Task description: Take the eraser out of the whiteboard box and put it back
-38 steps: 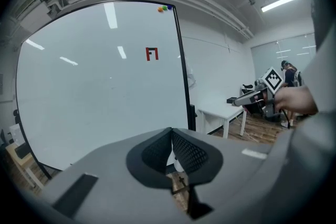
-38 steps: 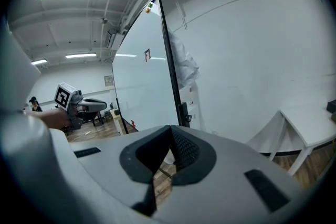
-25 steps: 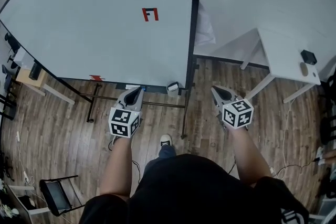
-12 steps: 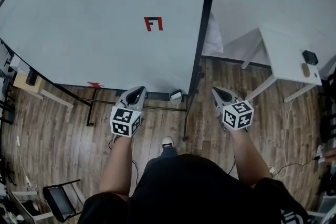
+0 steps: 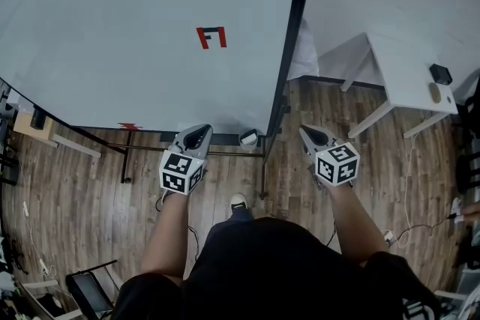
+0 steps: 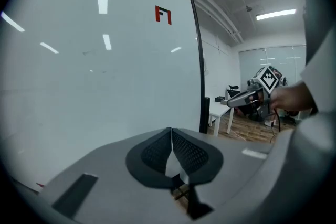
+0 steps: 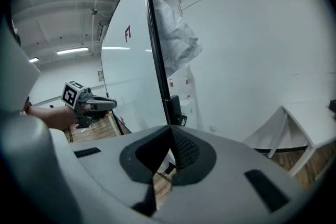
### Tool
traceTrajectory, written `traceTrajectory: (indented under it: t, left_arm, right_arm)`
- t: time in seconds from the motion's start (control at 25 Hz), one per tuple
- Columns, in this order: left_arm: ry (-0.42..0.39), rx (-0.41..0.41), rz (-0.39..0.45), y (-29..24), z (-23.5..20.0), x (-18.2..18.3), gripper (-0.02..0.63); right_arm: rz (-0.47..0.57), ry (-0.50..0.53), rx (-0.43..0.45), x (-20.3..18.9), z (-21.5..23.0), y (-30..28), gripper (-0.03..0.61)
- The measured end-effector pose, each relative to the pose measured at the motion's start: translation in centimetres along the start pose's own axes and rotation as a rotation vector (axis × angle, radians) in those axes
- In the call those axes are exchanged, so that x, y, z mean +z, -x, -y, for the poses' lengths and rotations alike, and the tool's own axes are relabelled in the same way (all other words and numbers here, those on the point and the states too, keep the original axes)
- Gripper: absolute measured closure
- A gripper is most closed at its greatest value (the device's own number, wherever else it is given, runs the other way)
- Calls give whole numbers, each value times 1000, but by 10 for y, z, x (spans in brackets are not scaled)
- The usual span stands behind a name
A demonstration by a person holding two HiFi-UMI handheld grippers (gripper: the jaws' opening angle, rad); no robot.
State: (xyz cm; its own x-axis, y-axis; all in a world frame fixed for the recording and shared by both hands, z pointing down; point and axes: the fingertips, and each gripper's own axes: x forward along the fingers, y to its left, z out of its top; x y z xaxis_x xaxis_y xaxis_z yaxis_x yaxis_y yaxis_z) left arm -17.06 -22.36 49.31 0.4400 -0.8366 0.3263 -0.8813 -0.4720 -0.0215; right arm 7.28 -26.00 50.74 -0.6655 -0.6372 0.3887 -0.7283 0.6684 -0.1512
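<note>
A big whiteboard (image 5: 135, 26) on a black frame stands in front of me, with a small red and black mark (image 5: 211, 37) on it. A small pale box (image 5: 247, 137) hangs at its lower right corner; I cannot make out the eraser. My left gripper (image 5: 201, 130) is shut and empty, just left of that box, and its jaws (image 6: 171, 129) meet at the tips. On the other side of the frame post (image 5: 289, 64), my right gripper (image 5: 304, 130) is also shut and empty (image 7: 170, 127). In the right gripper view, a dark box (image 7: 175, 106) sits on the post.
A white table (image 5: 409, 82) with a small black object (image 5: 440, 74) stands at the right. White plastic sheeting (image 5: 300, 49) hangs behind the post. The board's stand bars (image 5: 127, 154) cross the wooden floor, and a chair (image 5: 86, 288) sits at lower left. My shoe (image 5: 237, 201) shows below.
Both grippers have drifted slightly toward the board's lower edge, the left one closer to the pale box. Their jaws stay shut.
</note>
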Motion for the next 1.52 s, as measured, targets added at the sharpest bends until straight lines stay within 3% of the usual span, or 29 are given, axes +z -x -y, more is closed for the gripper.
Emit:
traceTrajectory:
  t: [0.2,0.48,1.0,1.12,1.52]
  left_arm:
    - [-6,-96,-39,-21,15,-15,591]
    - [-31,-235,-113,-55,37,-41,528]
    - [-94,-365,-249,-108,66,-90,443]
    - [-78,-387,-272,-118,70,-101,439]
    - [-122,-399,-348,-140,79,-133,430]
  right_arm:
    - [-26,-11,1,-12,2,-4,583]
    - [-69,-13,13,-32,2,-14,583]
    - [-113,-51,-9,-58,14,-19,583]
    - [-122,-51,-8,-62,14,-20,583]
    - [-152,-39,8,-74,4,-19,583]
